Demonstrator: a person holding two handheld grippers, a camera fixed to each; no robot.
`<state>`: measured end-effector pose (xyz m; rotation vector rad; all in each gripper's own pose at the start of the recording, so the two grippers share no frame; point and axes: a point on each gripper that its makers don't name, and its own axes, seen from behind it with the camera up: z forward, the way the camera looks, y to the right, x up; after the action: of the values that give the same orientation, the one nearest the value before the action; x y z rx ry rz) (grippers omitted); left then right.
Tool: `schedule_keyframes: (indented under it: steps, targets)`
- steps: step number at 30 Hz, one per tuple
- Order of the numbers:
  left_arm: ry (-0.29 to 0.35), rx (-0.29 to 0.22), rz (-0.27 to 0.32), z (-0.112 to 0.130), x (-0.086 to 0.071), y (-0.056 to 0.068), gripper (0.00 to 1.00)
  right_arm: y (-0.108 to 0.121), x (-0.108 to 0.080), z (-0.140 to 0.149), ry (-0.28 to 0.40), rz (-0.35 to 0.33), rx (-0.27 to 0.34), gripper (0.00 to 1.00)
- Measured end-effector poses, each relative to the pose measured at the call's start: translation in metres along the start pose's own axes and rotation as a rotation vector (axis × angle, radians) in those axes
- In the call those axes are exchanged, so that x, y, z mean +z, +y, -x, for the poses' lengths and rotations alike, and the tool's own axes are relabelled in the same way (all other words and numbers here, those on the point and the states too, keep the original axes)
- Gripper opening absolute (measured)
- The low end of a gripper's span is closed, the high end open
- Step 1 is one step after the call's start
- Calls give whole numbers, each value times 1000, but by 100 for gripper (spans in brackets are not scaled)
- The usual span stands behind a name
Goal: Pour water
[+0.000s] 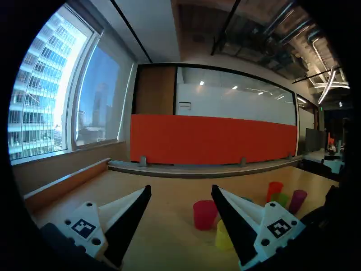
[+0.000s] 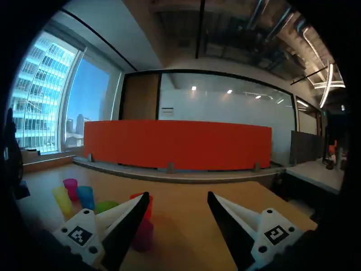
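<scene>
Glass-walled office: a long orange partition panel (image 1: 212, 140) backs a pale wooden bench (image 1: 176, 244), tall windows off to one side. Left tool (image 1: 180, 187) spread wide, nothing between its fingers; a pink translucent plastic cup (image 1: 205, 214) stands beyond them, and a yellow plastic cup (image 1: 221, 237) is half hidden by one finger. Right tool (image 2: 178, 194) likewise spread and empty, an orange plastic cup (image 2: 147, 207) mostly masked; cup contents unreadable.

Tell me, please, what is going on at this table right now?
A person holds two grippers over a wooden table. The left gripper and the right gripper are both open and hold nothing. Several coloured cups stand upright on the table ahead of them, untouched, so no pouring has begun yet.
</scene>
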<state>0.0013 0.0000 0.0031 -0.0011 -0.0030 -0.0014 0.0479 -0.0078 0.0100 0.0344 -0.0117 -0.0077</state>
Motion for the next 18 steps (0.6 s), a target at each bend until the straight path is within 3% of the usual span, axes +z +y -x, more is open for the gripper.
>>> schedule_keyframes:
  steps: [5,18]
  targets:
    - [-10,-12,16,-13,13,3,100,0,6,-25,-16,-21,7,99]
    - [-21,-47,77,-66,24,18,100,1,19,-92,-35,-70,20,100]
